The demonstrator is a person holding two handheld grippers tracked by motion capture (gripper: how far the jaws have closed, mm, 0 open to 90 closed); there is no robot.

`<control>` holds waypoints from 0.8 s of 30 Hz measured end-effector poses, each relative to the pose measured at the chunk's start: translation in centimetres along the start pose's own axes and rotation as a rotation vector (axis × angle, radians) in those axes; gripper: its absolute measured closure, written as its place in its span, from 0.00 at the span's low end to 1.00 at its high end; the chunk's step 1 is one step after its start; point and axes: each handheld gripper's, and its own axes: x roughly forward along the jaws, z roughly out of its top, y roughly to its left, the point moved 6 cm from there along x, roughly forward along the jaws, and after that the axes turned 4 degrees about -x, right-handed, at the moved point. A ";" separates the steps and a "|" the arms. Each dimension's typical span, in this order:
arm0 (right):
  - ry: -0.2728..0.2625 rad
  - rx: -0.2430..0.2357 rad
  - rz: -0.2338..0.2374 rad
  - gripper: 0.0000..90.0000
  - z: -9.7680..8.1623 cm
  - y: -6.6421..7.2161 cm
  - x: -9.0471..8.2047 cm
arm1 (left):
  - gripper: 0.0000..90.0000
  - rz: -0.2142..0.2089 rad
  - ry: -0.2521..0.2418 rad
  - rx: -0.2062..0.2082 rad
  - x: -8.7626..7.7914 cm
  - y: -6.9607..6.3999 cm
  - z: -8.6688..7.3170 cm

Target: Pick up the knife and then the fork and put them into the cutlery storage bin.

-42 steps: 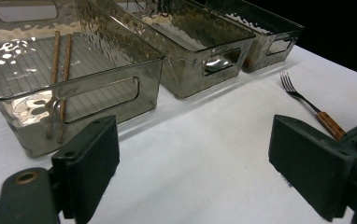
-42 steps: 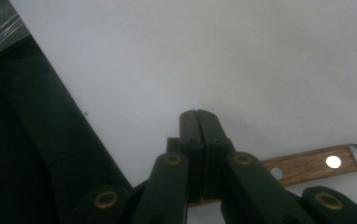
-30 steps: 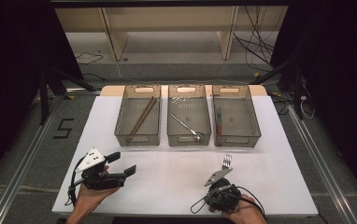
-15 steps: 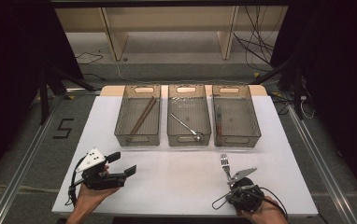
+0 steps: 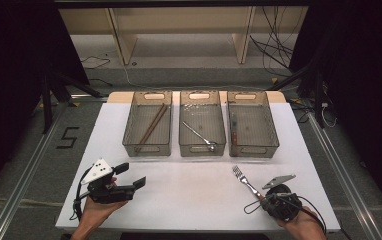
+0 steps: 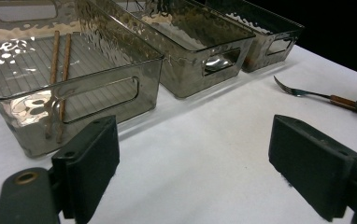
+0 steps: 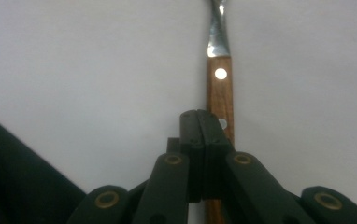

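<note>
The fork is lain beside the closed, empty right tongs; the left tongs are held wide open, empty. Reopening around the handle seems required next.

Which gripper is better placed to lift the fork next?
Right: the right gripper sits at the fork's wooden handle, jaws shut beside it. The left gripper, open, is far across the table.

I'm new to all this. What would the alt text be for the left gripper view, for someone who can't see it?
Two black claw jaws stand wide apart over a white table, holding nothing. Beyond them sit three clear bins in a row; the nearest bin holds chopsticks. A fork with a wooden handle lies at the right.
</note>
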 end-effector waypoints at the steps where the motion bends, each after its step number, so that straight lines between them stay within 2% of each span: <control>1: -0.002 0.003 -0.001 1.00 0.0 -0.3 0.0 | 0.18 0.000 0.000 -0.001 0.0 0.0 0.0; 7: 0.000 0.013 -0.005 1.00 0.1 -1.2 0.0 | 0.18 0.002 -0.001 0.000 0.0 0.1 0.0; 10: -0.027 0.006 0.018 0.99 0.5 -1.1 -0.5 | 0.18 0.002 -0.001 -0.001 0.0 0.1 0.0; 13: -0.069 -0.012 0.023 0.88 1.3 -1.1 -1.6 | 0.18 0.002 0.000 0.000 0.0 0.0 0.0; 14: -0.076 -0.019 0.023 0.79 1.6 -1.2 -1.9 | 0.18 0.000 0.001 -0.002 0.1 0.0 0.0; 15: -0.079 -0.022 0.026 0.70 1.9 -1.2 -2.1 | 0.18 0.000 0.002 -0.002 0.1 0.0 0.0; 19: -0.060 -0.043 0.033 0.49 2.9 -1.5 -2.0 | 0.18 0.002 0.002 -0.002 0.1 0.0 0.0; 21: -0.043 -0.056 0.031 0.42 3.2 -1.5 -1.8 | 0.18 0.002 0.004 -0.001 0.1 0.0 -0.1; 24: -0.010 -0.064 0.040 0.38 3.4 -1.7 -1.2 | 0.18 0.001 0.004 -0.002 0.1 0.0 0.0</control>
